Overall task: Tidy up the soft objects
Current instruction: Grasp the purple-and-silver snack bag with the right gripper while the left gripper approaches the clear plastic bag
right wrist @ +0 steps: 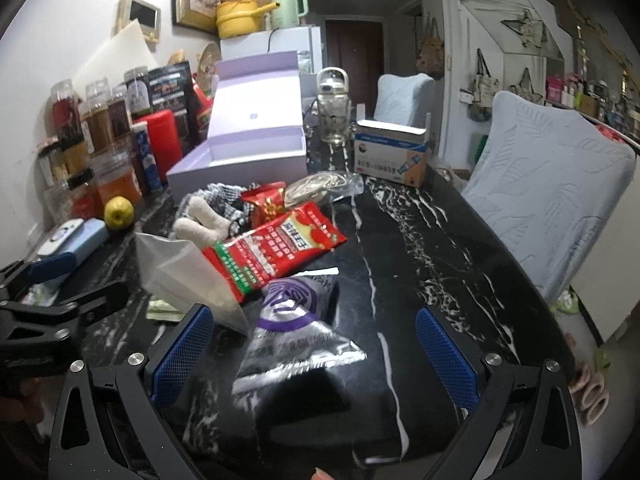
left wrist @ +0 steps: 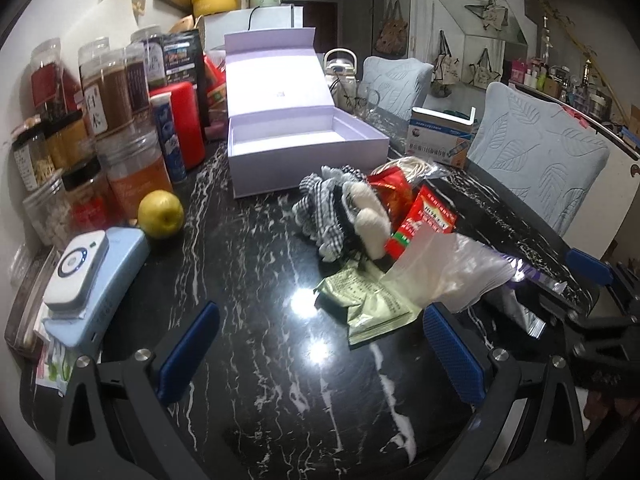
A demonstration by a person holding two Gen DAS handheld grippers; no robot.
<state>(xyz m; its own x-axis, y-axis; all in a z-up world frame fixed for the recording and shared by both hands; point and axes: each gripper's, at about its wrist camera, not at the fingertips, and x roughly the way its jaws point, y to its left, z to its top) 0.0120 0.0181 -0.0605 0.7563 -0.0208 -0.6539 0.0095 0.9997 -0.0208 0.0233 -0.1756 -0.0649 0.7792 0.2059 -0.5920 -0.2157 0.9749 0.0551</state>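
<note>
An open lavender box [left wrist: 304,148] [right wrist: 240,156] with its lid up stands on the black marble table [left wrist: 280,360]. In front of it lies a heap: a checked cloth [left wrist: 320,212] with fluffy white pieces [left wrist: 372,216] [right wrist: 200,220], red snack packets [left wrist: 424,220] [right wrist: 276,252], a clear plastic bag [left wrist: 448,268] [right wrist: 180,272], a green sachet [left wrist: 364,304] and a silver-purple pouch [right wrist: 292,328]. My left gripper [left wrist: 320,348] is open above bare table, its right finger beside the green sachet. My right gripper [right wrist: 316,348] is open, astride the silver-purple pouch.
Jars, bottles and a red canister [left wrist: 184,120] crowd the left edge, with a yellow apple [left wrist: 161,214] and a blue device stack [left wrist: 92,280]. A blue-white carton [left wrist: 440,136] [right wrist: 392,152] and a glass jug [right wrist: 332,112] stand behind. Cushioned chairs [right wrist: 548,188] line the right side.
</note>
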